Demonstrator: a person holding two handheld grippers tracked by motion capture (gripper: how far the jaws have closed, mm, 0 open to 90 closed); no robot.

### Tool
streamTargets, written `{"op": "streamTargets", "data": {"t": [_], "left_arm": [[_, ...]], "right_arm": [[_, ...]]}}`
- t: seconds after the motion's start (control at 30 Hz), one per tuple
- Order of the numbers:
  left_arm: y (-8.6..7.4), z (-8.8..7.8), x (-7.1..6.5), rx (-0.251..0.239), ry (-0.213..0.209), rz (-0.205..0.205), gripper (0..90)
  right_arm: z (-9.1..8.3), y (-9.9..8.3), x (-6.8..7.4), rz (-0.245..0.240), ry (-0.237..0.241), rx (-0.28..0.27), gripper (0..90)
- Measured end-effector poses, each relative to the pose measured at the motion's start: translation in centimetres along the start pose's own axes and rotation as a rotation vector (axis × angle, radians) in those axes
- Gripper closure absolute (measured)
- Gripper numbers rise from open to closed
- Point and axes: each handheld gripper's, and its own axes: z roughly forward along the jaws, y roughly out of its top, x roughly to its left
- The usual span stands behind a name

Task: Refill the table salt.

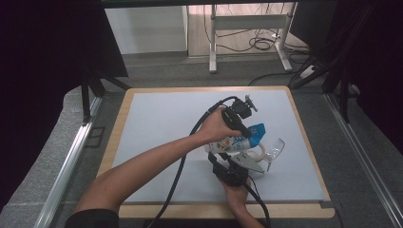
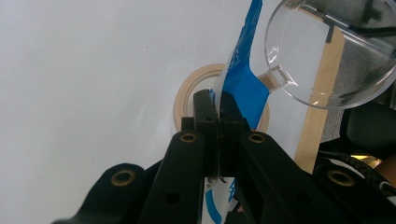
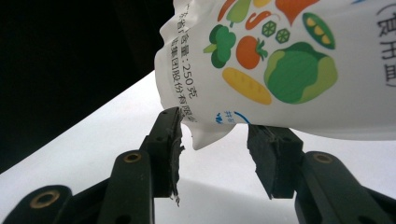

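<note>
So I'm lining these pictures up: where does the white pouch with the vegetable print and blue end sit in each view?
High view: white vegetable-print pouch right of centre, between both hands.
Left gripper view: its blue end centre, pinched in the fingers.
Right gripper view: its printed body upper right.
Shared landmark: the pale tabletop.

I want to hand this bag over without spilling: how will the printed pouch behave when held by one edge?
The pouch is probably floppy: its crimped corner crumples between the right gripper's jaws. It looks filled, so it will likely sag. The left gripper, shut on its blue edge, may slip on glossy film.
</note>
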Motion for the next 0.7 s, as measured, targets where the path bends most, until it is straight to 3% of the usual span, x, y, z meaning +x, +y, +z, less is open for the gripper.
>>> {"op": "streamTargets", "data": {"t": [0.7], "left_arm": [[-0.58,-0.52,0.19,-0.027,-0.014,-0.016,90.0]], "right_arm": [[-0.11,-0.28,-0.08,-0.015,-0.021,0.023,51.5]]}}
